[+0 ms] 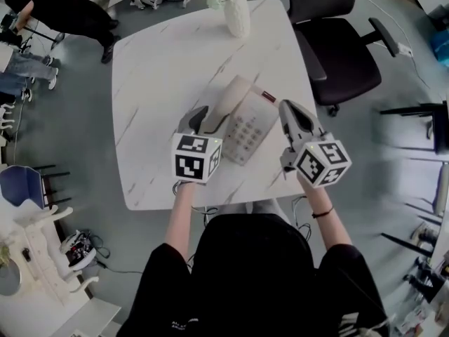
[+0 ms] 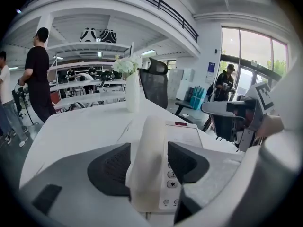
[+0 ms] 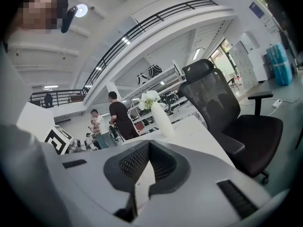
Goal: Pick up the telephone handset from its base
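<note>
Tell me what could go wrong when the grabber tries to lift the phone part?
The left gripper has its jaws open around the handset, near its end. A grip there might let the smooth handset tip and slip out. Nothing holds the base: the right gripper hovers shut beside it, so the base might slide or lift along.
</note>
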`<state>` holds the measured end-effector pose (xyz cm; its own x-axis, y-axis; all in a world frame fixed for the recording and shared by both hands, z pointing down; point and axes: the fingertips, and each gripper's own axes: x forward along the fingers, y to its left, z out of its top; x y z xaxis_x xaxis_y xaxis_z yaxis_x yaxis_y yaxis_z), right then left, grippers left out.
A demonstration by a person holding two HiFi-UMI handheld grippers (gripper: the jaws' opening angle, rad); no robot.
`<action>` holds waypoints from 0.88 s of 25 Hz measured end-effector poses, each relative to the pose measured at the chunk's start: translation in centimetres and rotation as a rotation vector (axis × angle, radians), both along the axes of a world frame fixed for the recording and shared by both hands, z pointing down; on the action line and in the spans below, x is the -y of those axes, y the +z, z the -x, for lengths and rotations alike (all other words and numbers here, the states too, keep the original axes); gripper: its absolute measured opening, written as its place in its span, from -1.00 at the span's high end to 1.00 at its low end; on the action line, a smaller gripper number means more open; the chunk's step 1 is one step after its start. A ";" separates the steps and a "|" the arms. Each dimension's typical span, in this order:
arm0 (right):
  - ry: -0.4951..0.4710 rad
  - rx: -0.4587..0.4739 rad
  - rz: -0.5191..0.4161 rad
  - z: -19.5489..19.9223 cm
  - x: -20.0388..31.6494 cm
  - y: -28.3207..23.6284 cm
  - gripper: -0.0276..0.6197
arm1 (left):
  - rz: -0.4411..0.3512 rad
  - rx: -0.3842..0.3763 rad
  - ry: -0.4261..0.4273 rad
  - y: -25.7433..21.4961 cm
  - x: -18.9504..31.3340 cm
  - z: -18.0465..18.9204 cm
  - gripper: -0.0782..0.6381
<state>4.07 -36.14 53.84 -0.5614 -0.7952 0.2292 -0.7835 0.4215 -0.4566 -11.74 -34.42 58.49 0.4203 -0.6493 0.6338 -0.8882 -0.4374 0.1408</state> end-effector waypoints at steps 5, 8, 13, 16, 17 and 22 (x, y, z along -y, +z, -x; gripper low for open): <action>0.026 0.007 0.014 -0.4 -0.1 0.5 0.94 | 0.039 0.012 0.056 1.5 0.8 -1.0 0.06; 0.036 0.009 0.024 -0.6 -0.3 0.9 0.94 | 0.068 0.021 0.077 2.6 1.2 -1.3 0.06; 0.053 0.014 0.036 -1.0 -0.6 1.3 0.94 | 0.110 0.056 0.107 3.9 1.1 -1.6 0.07; 0.057 0.014 0.038 -1.1 -0.6 1.4 0.94 | 0.111 0.075 0.107 4.1 1.3 -1.5 0.12; 0.057 0.014 0.038 -1.1 -0.5 1.4 0.94 | 0.112 0.078 0.109 4.1 1.3 -1.5 0.15; 0.043 0.019 0.045 -0.5 -0.6 1.6 0.94 | 0.103 0.087 0.134 4.0 1.4 -1.6 0.18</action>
